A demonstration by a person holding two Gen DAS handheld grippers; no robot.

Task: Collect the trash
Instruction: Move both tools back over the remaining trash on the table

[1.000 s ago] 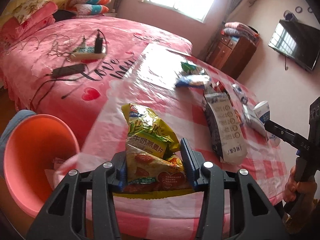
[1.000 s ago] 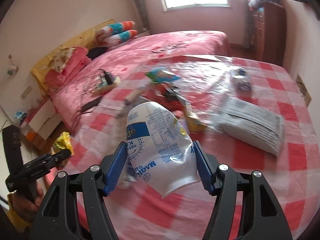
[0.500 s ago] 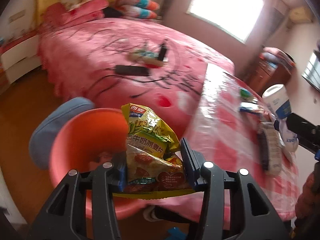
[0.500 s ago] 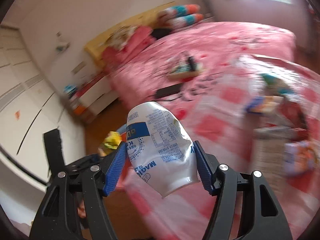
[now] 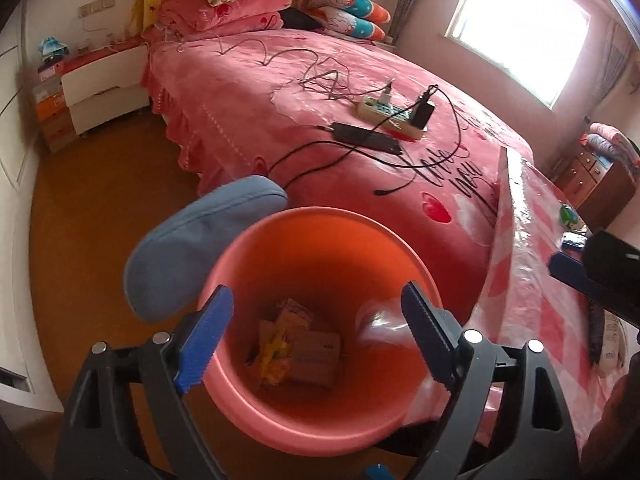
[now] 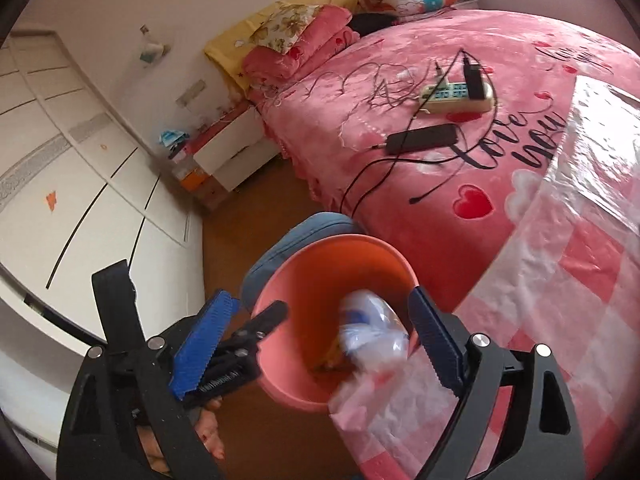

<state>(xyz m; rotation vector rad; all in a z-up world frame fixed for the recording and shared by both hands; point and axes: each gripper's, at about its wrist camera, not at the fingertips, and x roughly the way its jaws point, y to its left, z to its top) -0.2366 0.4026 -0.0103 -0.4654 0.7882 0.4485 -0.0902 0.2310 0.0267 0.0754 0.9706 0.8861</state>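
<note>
Left gripper (image 5: 316, 332) jaws wide and opening, nothing between them; pads clear of everything. It hangs over the mouth of the round salmon-pink plastic bin (image 5: 280, 412). Down on the bin floor: crumpled yellow snack wrapper (image 5: 276, 350) lying with a couple of flat brown card packets (image 5: 316, 352).

Right gripper (image 6: 320, 340) jaws also wide and opening. The white-and-blue crushed plastic cup (image 6: 372, 332) sits in the gap between them but the pads are off it; it is motion-blurred, loose, inside the bin mouth near the rim on the counter side. In the left wrist view the same cup shows as a pale blur against the bin's inner wall, next to the right-hand pad.

Bin stands on the brown wooden floor (image 5: 100, 216), tight against the corner of the counter covered in pink-and-white check cloth under clear plastic sheet (image 6: 580, 280). A blue-grey padded cushion (image 5: 192, 248) touches the bin's far rim. Remaining packets at the counter's far edge are too small to identify.

Beyond: bed with pink "love you" bedspread (image 5: 248, 100), on it a cream power strip (image 5: 390, 116) with chargers plugged in, a flat black power brick (image 5: 366, 138) and loose cables. White bedside drawer unit (image 5: 104, 84) at the bed head, bright window (image 5: 516, 28) on the far wall.
</note>
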